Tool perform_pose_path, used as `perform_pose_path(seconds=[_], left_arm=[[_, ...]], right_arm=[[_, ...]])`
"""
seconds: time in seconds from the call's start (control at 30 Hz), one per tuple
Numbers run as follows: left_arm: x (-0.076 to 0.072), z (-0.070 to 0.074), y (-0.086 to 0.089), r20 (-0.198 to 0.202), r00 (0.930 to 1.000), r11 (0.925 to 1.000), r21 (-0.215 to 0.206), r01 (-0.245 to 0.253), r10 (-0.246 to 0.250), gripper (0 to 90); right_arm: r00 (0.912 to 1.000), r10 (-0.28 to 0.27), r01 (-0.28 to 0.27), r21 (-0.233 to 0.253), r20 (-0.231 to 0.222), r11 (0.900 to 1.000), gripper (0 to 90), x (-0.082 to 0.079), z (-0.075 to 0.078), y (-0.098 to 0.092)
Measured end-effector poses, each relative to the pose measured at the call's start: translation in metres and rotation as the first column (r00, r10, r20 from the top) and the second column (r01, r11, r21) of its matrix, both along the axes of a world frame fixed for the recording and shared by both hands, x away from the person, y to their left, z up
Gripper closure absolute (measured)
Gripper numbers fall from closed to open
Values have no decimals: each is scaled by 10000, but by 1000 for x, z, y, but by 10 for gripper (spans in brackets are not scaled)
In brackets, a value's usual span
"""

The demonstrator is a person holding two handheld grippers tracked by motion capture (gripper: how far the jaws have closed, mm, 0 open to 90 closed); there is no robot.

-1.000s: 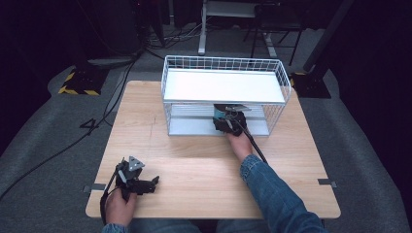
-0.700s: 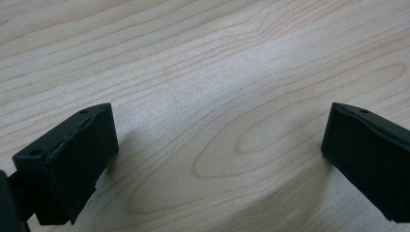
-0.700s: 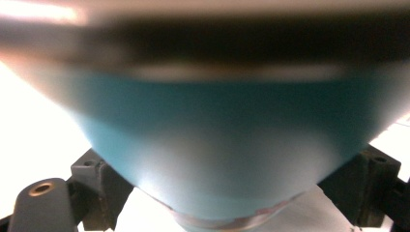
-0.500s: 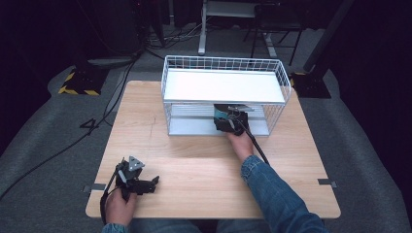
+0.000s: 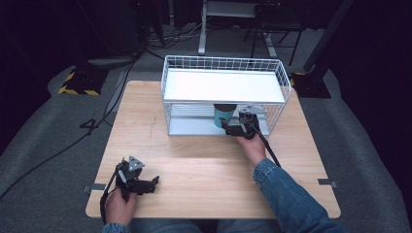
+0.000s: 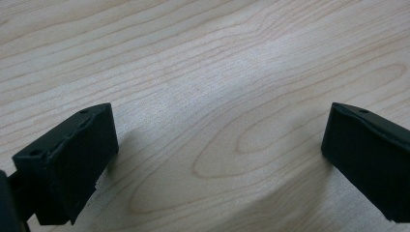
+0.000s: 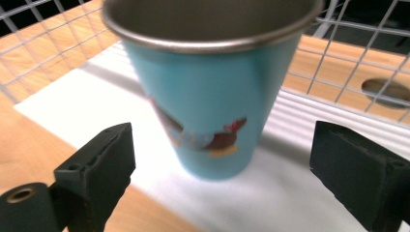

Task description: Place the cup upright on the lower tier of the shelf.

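Note:
A light-blue metal cup with a small cartoon figure stands upright on the lower shelf of a white wire rack. In the right gripper view the cup rises close ahead, between the two jaws but touching neither. My right gripper is open at the rack's front, just right of the cup; its own camera shows the right gripper spread wide. My left gripper rests open near the table's front left corner. Bare wood lies between the jaws of the left gripper.
The rack has a white upper shelf over the ribbed lower shelf. It stands at the back of the wooden table. Wire walls close the rack's sides and back. Dark floor with cables surrounds the table.
My right gripper has drawn back a little toward the right, and the cup now stands uncovered on the lower shelf. The left gripper has not moved.

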State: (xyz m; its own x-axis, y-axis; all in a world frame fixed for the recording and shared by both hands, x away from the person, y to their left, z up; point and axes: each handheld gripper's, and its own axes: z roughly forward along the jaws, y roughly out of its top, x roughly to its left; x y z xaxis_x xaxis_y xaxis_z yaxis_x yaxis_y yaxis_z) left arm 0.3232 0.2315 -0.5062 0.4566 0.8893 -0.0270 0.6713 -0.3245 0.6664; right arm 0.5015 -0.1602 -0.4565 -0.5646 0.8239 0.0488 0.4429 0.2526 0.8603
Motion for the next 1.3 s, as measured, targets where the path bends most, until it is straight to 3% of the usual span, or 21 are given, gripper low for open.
perform_pose_path(seconds=[0.27, 0.53, 0.67, 0.77, 1.3], left_arm=[[0, 0, 0, 7, 10000, 10000, 17, -3, 3, 1], [0, 0, 0, 11, 10000, 10000, 15, -5, 5, 0], [0, 0, 0, 6, 10000, 10000, -3, -4, 4, 1], [0, 0, 0, 9, 10000, 10000, 16, -3, 3, 0], [1, 0, -1, -10, 10000, 10000, -10, 30, -30, 0]], right_arm=[[9993, 267, -267, 8, -267, 9996, 94, -25, 12, -25], [9991, 374, -372, 106, -222, 9993, 94, -49, 24, -58], [9935, 596, -623, -242, -972, 9978, 94, -57, 31, -76], [9902, 623, -698, -564, -1249, 9960, 92, -65, 35, -88], [9948, 443, -483, -426, -917, 9979, 92, -115, 31, -151]])
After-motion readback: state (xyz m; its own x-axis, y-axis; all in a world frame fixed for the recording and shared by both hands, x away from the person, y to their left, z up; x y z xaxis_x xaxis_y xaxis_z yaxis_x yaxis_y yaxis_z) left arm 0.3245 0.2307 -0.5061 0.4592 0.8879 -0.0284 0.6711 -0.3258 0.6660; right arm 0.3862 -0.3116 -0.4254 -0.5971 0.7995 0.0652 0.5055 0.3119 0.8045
